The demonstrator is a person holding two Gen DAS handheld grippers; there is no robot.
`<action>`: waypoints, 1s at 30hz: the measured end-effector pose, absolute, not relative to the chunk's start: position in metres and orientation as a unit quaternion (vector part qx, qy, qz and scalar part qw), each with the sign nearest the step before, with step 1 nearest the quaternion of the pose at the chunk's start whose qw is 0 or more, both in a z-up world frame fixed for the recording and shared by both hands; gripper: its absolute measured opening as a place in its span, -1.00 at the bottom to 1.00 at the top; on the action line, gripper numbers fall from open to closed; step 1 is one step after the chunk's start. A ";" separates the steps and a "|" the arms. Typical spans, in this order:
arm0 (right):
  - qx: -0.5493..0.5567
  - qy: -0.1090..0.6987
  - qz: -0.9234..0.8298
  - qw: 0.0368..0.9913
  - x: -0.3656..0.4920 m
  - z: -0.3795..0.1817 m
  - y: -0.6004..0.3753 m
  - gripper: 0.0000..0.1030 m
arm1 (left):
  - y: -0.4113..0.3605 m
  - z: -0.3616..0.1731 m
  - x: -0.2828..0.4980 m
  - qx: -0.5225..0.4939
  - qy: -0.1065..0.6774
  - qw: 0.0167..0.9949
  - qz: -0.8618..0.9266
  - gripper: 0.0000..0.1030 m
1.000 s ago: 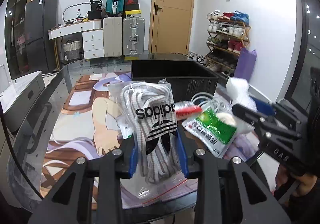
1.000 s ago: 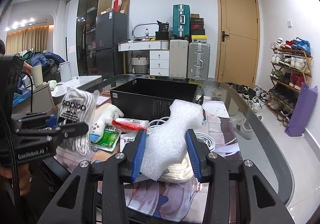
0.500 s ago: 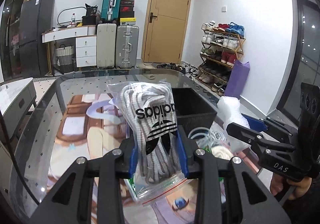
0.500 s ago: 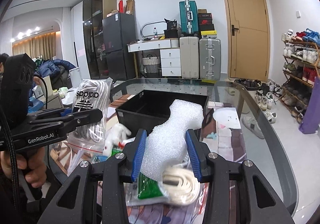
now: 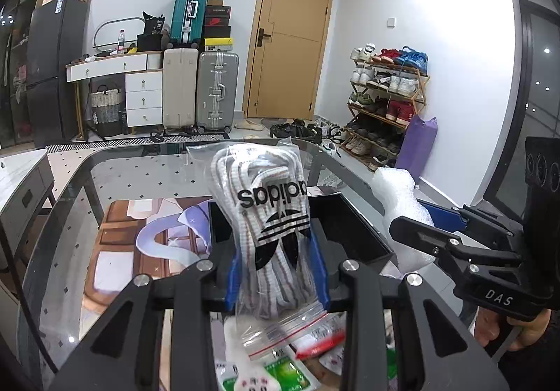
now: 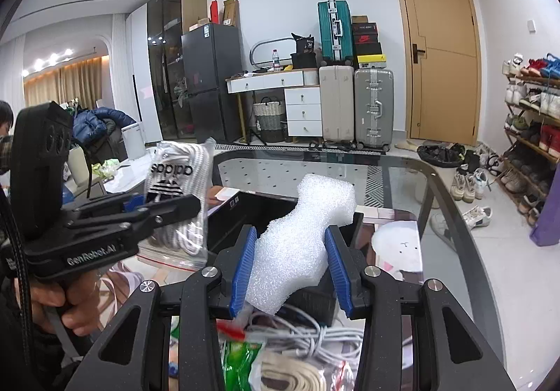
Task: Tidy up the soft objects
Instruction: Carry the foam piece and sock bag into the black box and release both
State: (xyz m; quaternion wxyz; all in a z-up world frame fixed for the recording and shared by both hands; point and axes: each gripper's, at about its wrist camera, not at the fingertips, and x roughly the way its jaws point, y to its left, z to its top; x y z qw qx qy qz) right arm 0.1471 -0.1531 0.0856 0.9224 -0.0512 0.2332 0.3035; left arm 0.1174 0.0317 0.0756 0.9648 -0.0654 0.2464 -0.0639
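Two hand-held grippers are raised above a glass table [image 5: 80, 202], each clamped on a soft item. The left gripper [image 5: 278, 272] grips a clear zip bag of white shoelaces [image 5: 269, 216] between its blue pads, squeezing the lower half of the bag; the bag stands upright, its black printed logo facing the camera, its red-striped seal hanging below the jaws. In the right wrist view the same bag [image 6: 182, 188] appears at the left, held by that gripper with a hand [image 6: 66, 300] on its handle. The right gripper [image 6: 290, 272] is closed on a piece of white foam [image 6: 301, 237], pinched at its narrow waist with its wider end pointing away from the camera. In the left wrist view the foam [image 5: 402, 212] shows at the right, sticking up from the black jaws. Both items are held in the air over or just in front of an open black bin [image 6: 252, 216] on the table; how high above it cannot be told. Under the grippers, near the camera, lie a green and white packet [image 6: 241, 363], a coil of grey cable [image 6: 315, 331] and a bagged cream strap [image 6: 294, 373]. A printed mat [image 5: 140, 244] covers the table beneath the bin. Far behind stand suitcases [image 5: 199, 90], a wooden door [image 5: 290, 37] and a shoe rack [image 5: 385, 100].
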 end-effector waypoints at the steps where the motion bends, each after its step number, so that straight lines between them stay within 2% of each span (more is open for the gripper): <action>1: -0.053 0.235 0.303 0.922 0.150 0.086 -0.152 -0.21 | 0.032 0.075 0.122 -0.065 0.248 0.964 -0.064 -0.38; 17: -0.077 0.269 0.304 0.911 0.200 0.062 -0.131 -0.21 | 0.029 0.047 0.179 -0.033 0.285 0.957 -0.045 -0.38; 30: -0.093 0.293 0.306 0.901 0.213 0.043 -0.119 -0.21 | 0.011 0.029 0.180 0.005 0.341 0.939 -0.048 -0.38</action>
